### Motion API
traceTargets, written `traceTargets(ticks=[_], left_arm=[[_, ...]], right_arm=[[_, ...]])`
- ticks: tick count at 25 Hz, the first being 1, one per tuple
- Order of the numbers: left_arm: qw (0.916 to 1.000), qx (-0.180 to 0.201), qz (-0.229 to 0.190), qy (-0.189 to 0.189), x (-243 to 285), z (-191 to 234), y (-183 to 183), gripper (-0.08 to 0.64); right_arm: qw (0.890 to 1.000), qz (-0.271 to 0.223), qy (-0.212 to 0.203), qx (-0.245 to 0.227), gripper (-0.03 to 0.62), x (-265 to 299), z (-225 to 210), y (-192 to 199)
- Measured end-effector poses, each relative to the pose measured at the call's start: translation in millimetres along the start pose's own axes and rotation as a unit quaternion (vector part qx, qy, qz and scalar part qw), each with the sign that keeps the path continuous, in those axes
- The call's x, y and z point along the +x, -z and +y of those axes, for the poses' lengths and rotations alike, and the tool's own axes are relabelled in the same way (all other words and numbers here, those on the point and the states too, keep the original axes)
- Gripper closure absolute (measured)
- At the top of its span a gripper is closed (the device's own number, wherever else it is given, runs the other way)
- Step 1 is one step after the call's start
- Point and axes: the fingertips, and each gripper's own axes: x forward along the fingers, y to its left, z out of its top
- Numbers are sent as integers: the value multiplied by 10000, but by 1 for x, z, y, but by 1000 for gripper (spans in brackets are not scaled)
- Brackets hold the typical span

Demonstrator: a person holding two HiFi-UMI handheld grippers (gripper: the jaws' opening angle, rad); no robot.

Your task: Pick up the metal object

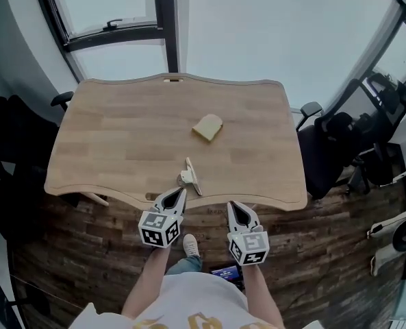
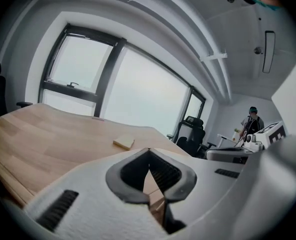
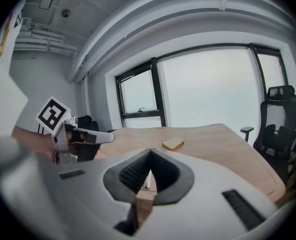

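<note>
The metal object (image 1: 189, 177) lies on the table (image 1: 120, 136) close to the near edge. It sits a little toward the left gripper's side, so it is easy to reach from where the person stands. A yellow block (image 1: 207, 127) rests farther in, well apart from it and out of the way.

Both grippers hang side by side just short of the table edge, tilted slightly down toward the top. This reads as an approach, with no grasp begun. The left gripper (image 1: 178, 196) is clenched, its jaws meeting at the tips with nothing between them. Its tips are near the object but not touching it. The right gripper (image 1: 235, 208) also has its jaws pressed together and empty, and it stands a bit farther from the object.

In the right gripper view a pale sliver (image 3: 148, 178) shows behind the closed jaws. It may be the object, but too little of it is visible to say.

Whichever gripper takes the object will probably have to open first. The left looks better placed.
</note>
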Motion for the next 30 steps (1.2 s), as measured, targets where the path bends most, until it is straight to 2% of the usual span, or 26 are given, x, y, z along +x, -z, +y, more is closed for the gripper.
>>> traceTargets(ticks=[8,13,20,25,30], left_arm=[[9998,33,-77,158,31,38,-19,540],[9998,-15,-221,-1,35,57,-28,540],[9994,-285,-144,-156,42,75,-23,540],[9995,-244,-69,-164,51,80,-25,540],[9986,-469,-71,-244,57,94,-24,540]], right_arm=[[9998,11,213,-21,581,49,-6,-16],[9997,-37,219,40,581,59,-4,-23],[9999,-37,153,35,581,73,-8,-23],[9999,-2,125,109,581,88,-15,-21],[9999,64,85,98,581,100,-17,-18]])
